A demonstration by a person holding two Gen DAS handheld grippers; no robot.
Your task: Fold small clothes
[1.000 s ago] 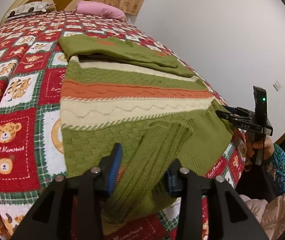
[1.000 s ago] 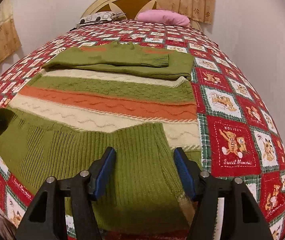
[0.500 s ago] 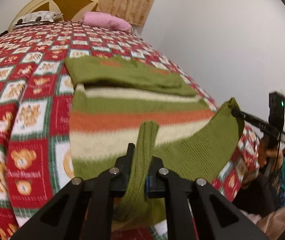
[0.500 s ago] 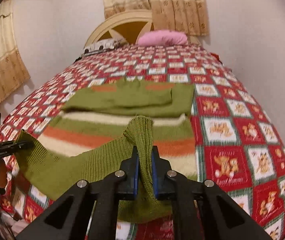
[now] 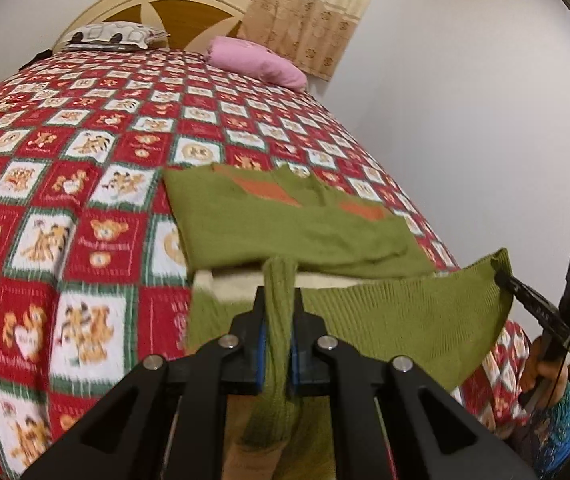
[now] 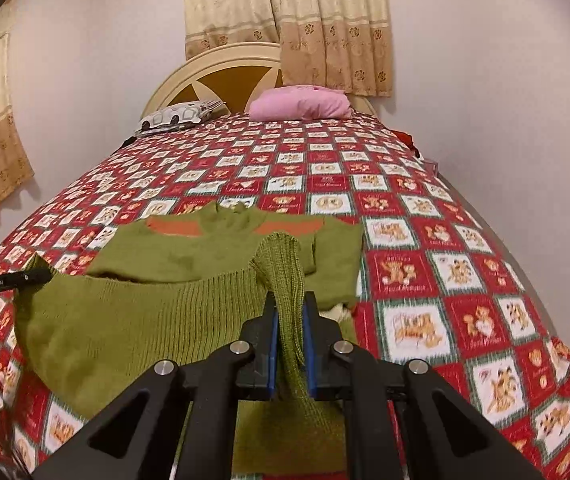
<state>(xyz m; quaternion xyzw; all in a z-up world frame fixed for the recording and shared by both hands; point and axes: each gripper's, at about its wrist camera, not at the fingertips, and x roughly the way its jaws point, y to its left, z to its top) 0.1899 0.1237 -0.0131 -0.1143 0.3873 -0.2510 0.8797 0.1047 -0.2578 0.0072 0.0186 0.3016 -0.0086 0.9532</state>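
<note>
A small green knit sweater (image 5: 285, 224) with orange and cream stripes lies on the bed, sleeves folded over its chest. It also shows in the right wrist view (image 6: 189, 256). My left gripper (image 5: 279, 332) is shut on the left corner of the green ribbed hem (image 5: 405, 320). My right gripper (image 6: 289, 340) is shut on the right corner of the hem (image 6: 125, 320). Both hold the hem lifted above the bed, stretched between them over the striped body. The right gripper also shows at the left wrist view's right edge (image 5: 513, 282).
The bed carries a red and white teddy-bear quilt (image 6: 425, 280). A pink pillow (image 6: 305, 102) and a patterned pillow (image 6: 177, 118) lie by the headboard (image 6: 221, 76). A white wall (image 5: 465, 100) runs along the bed's right side. Curtains (image 6: 325, 24) hang behind.
Both grippers closed on the hem corners, then lifted the hem off the bed and carried it forward over the striped body toward the collar.
</note>
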